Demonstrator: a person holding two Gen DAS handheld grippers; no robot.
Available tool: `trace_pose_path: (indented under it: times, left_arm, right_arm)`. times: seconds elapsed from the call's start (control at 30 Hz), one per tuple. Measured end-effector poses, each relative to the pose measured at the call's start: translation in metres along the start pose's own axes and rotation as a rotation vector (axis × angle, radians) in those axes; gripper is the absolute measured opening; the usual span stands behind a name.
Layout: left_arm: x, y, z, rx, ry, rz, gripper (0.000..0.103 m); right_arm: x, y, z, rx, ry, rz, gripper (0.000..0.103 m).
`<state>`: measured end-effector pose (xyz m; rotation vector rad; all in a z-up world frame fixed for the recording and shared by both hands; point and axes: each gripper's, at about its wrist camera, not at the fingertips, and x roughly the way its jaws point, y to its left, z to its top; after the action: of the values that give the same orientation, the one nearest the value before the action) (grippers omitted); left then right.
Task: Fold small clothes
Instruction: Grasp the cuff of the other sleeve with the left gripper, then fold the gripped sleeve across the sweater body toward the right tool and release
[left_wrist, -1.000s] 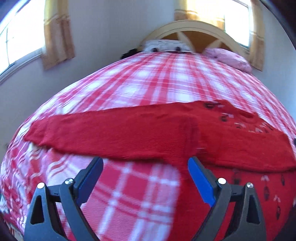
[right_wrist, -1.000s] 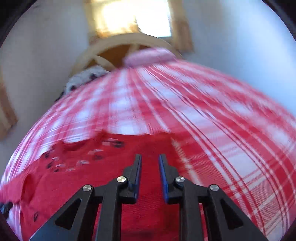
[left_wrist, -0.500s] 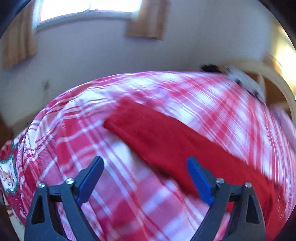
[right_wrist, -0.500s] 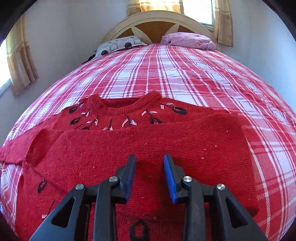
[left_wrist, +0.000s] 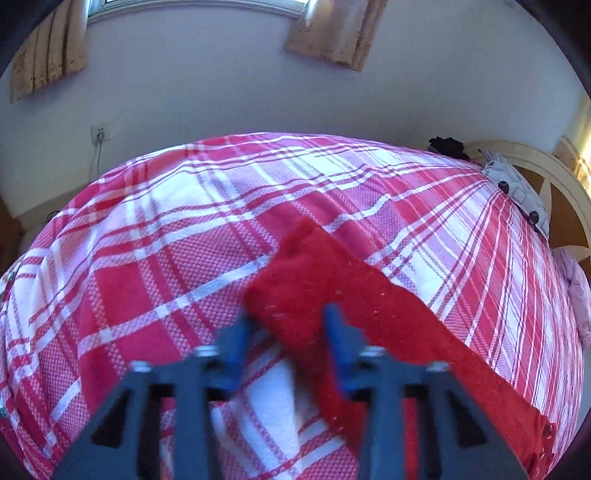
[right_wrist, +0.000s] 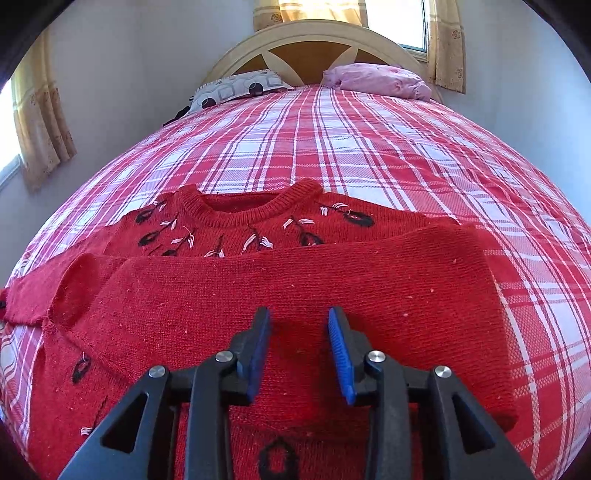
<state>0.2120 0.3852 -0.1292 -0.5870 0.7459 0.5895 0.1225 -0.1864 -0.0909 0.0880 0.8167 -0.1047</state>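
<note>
A red knitted sweater (right_wrist: 258, 288) with black and white embroidery lies flat on the bed, neckline (right_wrist: 255, 206) toward the headboard. One sleeve is folded across its body. My right gripper (right_wrist: 298, 317) hovers low over that folded part, open, with nothing pinched between its blue pads. In the left wrist view the other sleeve (left_wrist: 388, 317) stretches out over the bedspread. My left gripper (left_wrist: 288, 317), blurred, has the sleeve's cuff end between its fingers and is shut on it.
The bed has a red and white plaid cover (right_wrist: 369, 147) and a cream headboard (right_wrist: 314, 40). A patterned pillow (right_wrist: 236, 88) and a pink pillow (right_wrist: 376, 79) lie at its head. A wall socket (left_wrist: 99, 133) sits beyond the bed's side edge.
My left gripper swung along the outstretched sleeve to its cuff end and its wide jaws closed on it. The right gripper's jaws widened a little and settled over the folded sleeve.
</note>
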Motion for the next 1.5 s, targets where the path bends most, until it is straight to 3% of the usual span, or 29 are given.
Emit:
trace_pose_path:
  times: [0.03, 0.17, 0.23, 0.4, 0.5, 0.67, 0.77, 0.93, 1.07, 1.13, 1.2, 1.27, 1.33, 1.4, 1.47, 1.5]
  left_arm:
    - [0.003, 0.001, 0.001, -0.002, 0.015, -0.047, 0.007]
    - [-0.002, -0.007, 0.005, 0.045, -0.008, -0.026, 0.006]
    - [-0.014, -0.018, 0.005, 0.084, -0.039, -0.021, 0.005]
    - [-0.068, -0.073, -0.009, 0.238, -0.163, -0.093, 0.005]
    - [-0.112, -0.127, -0.036, 0.358, -0.223, -0.225, 0.005]
    - [-0.168, -0.206, -0.101, 0.546, -0.242, -0.453, 0.005]
    - [-0.186, -0.248, -0.15, 0.654, -0.204, -0.57, 0.005]
    - [-0.187, -0.289, -0.228, 0.794, -0.121, -0.63, 0.005]
    - [-0.173, -0.306, -0.276, 0.903, -0.082, -0.583, 0.007]
    - [-0.162, -0.309, -0.289, 0.961, -0.029, -0.541, 0.014]
    - [-0.155, -0.303, -0.292, 0.974, 0.054, -0.535, 0.014]
    - [-0.162, -0.287, -0.283, 0.961, 0.077, -0.579, 0.03]
    - [-0.173, -0.269, -0.27, 0.937, 0.039, -0.601, 0.079]
    - [-0.189, -0.242, -0.25, 0.878, -0.034, -0.631, 0.09]
    - [-0.19, -0.227, -0.235, 0.842, -0.069, -0.622, 0.091]
    - [-0.189, -0.219, -0.227, 0.825, -0.084, -0.596, 0.091]
  right_arm:
    - [0.0, 0.0, 0.0, -0.002, 0.0, -0.001, 0.035]
    - [0.0, 0.0, -0.001, 0.005, -0.002, 0.007, 0.035]
    - [0.0, -0.001, -0.001, 0.013, -0.005, 0.015, 0.035]
    - [-0.005, -0.006, 0.0, 0.041, -0.03, 0.011, 0.035]
    - [-0.021, -0.021, -0.002, 0.121, -0.1, 0.041, 0.035]
    - [-0.035, -0.031, -0.006, 0.188, -0.133, 0.084, 0.036]
    - [-0.041, -0.03, -0.009, 0.182, -0.12, 0.101, 0.036]
    - [-0.049, -0.034, -0.023, 0.205, -0.112, 0.124, 0.036]
    - [-0.046, -0.035, -0.034, 0.213, -0.082, 0.131, 0.036]
    - [-0.047, -0.035, -0.038, 0.205, -0.081, 0.132, 0.036]
    - [-0.049, -0.036, -0.037, 0.204, -0.081, 0.14, 0.036]
    - [-0.049, -0.038, -0.034, 0.215, -0.074, 0.173, 0.036]
    - [-0.049, -0.038, -0.028, 0.234, -0.062, 0.229, 0.036]
    - [-0.048, -0.032, -0.019, 0.248, -0.052, 0.319, 0.038]
    - [-0.041, -0.022, -0.009, 0.261, -0.029, 0.418, 0.059]
    - [-0.036, -0.016, -0.006, 0.267, -0.013, 0.446, 0.062]
